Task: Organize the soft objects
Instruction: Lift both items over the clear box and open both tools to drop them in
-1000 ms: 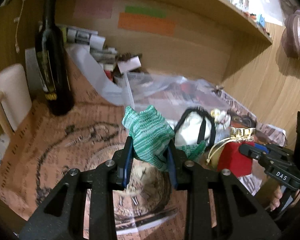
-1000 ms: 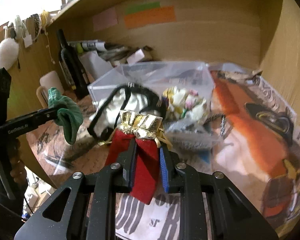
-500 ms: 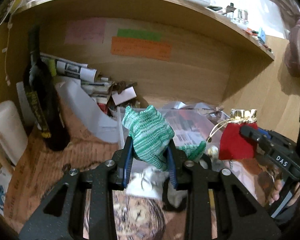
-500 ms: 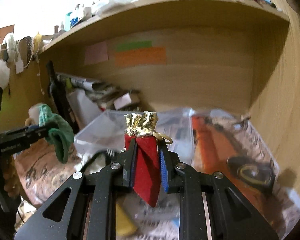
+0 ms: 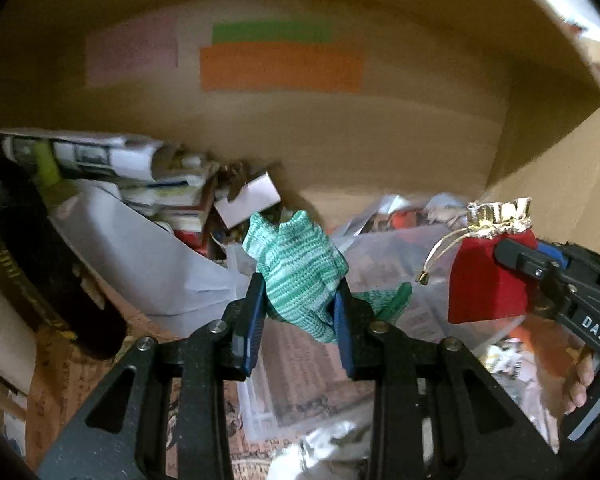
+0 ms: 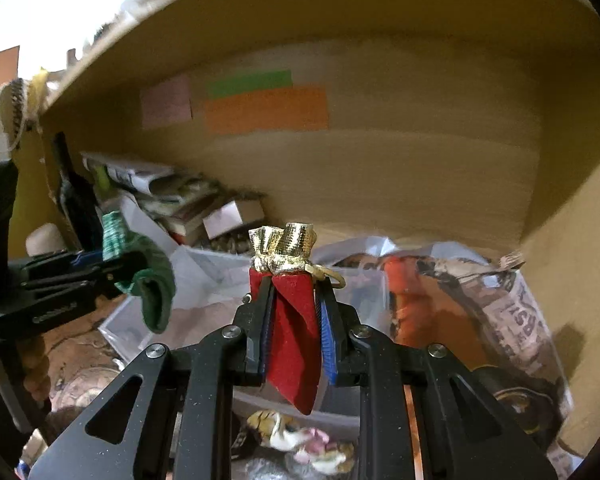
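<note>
My left gripper (image 5: 300,296) is shut on a green knitted cloth (image 5: 298,270) and holds it in the air over the clear plastic bin (image 5: 300,376). It also shows in the right wrist view (image 6: 116,276), with the green cloth (image 6: 148,288) hanging from it. My right gripper (image 6: 294,300) is shut on a red velvet pouch (image 6: 296,332) with a gold top, held above the bin (image 6: 204,280). The pouch (image 5: 488,284) and the right gripper (image 5: 512,260) show at the right of the left wrist view.
A dark bottle (image 5: 24,264) and a white mug (image 5: 0,344) stand at the left. Rolled papers and small boxes (image 5: 148,176) lie against the wooden back wall. Floral soft things (image 6: 300,440) lie below the right gripper. A crumpled plastic sheet (image 6: 440,280) lies at the right.
Both grippers have moved forward and closer to the back wall with their loads, now over the clear bin. The white bag with black handles has dropped out of sight.
</note>
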The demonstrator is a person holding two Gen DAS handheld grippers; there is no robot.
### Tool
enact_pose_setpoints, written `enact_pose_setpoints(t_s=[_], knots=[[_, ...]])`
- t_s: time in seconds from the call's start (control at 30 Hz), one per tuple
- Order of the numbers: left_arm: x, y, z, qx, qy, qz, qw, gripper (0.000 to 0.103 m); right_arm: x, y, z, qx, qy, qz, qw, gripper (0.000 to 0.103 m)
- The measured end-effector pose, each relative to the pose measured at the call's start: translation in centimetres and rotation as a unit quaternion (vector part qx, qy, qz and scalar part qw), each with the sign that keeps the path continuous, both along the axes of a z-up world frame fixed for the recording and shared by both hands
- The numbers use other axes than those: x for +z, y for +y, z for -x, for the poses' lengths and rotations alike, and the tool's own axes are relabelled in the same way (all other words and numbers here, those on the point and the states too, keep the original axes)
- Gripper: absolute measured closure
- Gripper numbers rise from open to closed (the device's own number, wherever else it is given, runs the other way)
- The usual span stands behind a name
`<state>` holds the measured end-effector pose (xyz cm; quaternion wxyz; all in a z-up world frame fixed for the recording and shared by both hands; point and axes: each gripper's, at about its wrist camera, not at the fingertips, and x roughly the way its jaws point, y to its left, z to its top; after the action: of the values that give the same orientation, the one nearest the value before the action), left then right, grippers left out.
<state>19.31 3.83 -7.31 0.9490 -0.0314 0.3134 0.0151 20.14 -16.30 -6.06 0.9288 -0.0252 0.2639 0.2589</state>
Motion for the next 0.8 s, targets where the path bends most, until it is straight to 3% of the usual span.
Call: enact_pose_setpoints(t_s=[0.13,0.37,0.47,0.53,0.67,0.8], knots=[[-2.1,-0.2,-2.7,-0.01,0.051,0.0,0.9987,0.072,-1.7,0.7,-1.8,0.008,0.035,0.022,0.999,0.085],[-4.3,-1.3,-4.9,-0.026,0.093,-0.024,0.9951,0.072,-4.4,1.7,-3.7,0.02,0.092,0.048,0.994,0.085],[-4.7,-1.7,-5.0,-0.029,0.098,-0.027,0.9944,0.064,-4.7,1.6,-4.0,0.018,0.102,0.05,0.993,0.085],[-4.7,-1.8,-4.9,-0.027,0.095,-0.027,0.9947,0.053,-4.8,1.6,-4.1,0.016,0.107,0.051,0.993,0.081],[-3.8,-1.6,-4.4,-0.026,0.081,-0.017,0.9963,0.044,-4.2,1.1,-3.9,0.007,0.096,0.039,0.995,0.047],[-2.0,-1.6,-2.7,-0.026,0.052,-0.015,0.9982,0.034,-2.6,0.5,-2.8,0.005,0.07,0.025,0.997,0.038]])
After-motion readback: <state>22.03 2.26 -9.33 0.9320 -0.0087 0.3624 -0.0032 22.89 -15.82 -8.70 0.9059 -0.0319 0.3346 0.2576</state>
